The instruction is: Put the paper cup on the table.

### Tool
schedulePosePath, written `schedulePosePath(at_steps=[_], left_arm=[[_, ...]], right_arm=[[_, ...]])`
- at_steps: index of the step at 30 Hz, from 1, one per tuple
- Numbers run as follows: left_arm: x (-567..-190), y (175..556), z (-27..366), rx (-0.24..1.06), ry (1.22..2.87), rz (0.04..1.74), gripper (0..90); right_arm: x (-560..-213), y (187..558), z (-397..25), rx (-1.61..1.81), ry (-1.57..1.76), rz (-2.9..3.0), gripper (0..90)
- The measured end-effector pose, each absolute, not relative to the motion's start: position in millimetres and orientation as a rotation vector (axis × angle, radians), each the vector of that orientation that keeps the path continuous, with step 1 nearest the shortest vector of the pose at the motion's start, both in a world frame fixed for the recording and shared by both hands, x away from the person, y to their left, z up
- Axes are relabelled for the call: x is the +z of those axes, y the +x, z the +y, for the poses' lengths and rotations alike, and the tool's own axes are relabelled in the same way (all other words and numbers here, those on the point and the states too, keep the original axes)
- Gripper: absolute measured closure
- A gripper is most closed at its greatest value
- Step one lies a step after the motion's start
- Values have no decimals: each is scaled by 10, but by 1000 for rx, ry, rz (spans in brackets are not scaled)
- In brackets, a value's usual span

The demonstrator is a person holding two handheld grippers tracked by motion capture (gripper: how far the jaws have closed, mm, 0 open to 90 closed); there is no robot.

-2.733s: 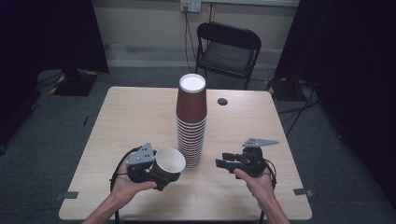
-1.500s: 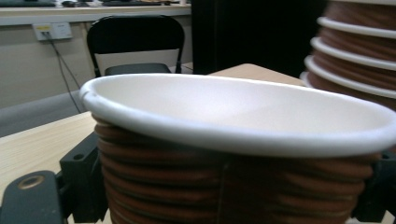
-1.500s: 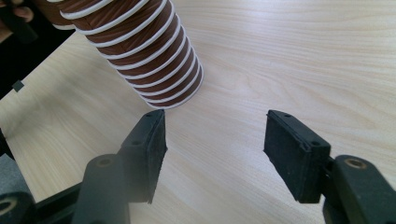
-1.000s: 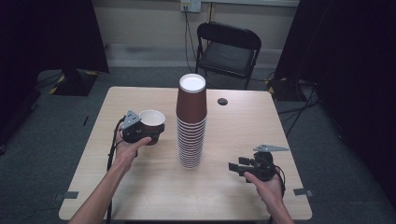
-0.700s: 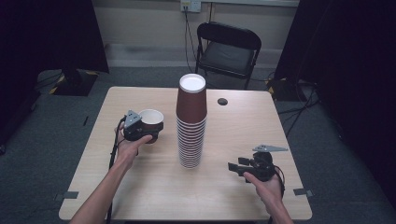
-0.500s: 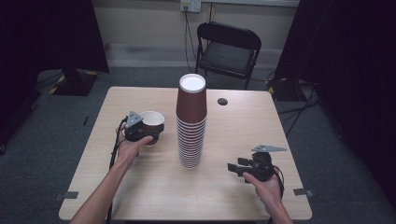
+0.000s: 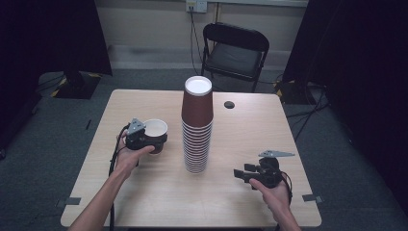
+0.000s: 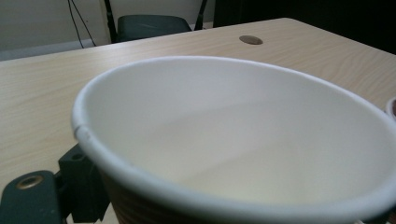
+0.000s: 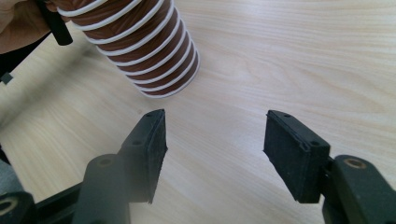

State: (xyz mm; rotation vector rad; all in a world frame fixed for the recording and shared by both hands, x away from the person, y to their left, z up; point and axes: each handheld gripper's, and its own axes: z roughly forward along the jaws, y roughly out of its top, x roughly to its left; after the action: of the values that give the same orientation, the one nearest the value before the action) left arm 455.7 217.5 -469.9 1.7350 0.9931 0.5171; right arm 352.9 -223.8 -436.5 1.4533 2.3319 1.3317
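Observation:
A tall stack of brown paper cups (image 7: 197, 126) stands mouth-down in the middle of the wooden table (image 7: 144, 202). Left of it, my left gripper (image 7: 153, 140) is shut on a single brown cup (image 7: 155, 128) held upright, its white inside facing up. In the left gripper view that cup (image 8: 233, 140) spreads across the frame, and one black finger (image 8: 81, 186) shows at its lower left wall. My right gripper (image 7: 240, 173) rests low near the table's front right, open with nothing in it. Its view has the jaws (image 9: 215, 140) spread apart and the foot of the stack (image 9: 149, 51) ahead.
A small dark disc (image 7: 229, 104) is set into the tabletop behind the stack. A black folding chair (image 7: 233, 53) stands past the far edge. Dark curtains hang on both sides. The person's left hand (image 9: 18, 28) shows beyond the stack.
My left gripper carried the cup from the front of the stack out to the left, then lowered it slightly. The right gripper drew back a little to the right.

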Motion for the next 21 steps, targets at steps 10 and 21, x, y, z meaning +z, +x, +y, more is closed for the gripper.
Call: schedulePosePath(at_steps=[10,21], left_arm=[[-4774,4496,2193,469,1777,1022,94],[-4851,4474,2225,443,1841,1065,115]], right_arm=[[-4351,3513,-2209,1336,1439,2351,389],[-4343,3505,-2216,1339,1432,2354,392]])
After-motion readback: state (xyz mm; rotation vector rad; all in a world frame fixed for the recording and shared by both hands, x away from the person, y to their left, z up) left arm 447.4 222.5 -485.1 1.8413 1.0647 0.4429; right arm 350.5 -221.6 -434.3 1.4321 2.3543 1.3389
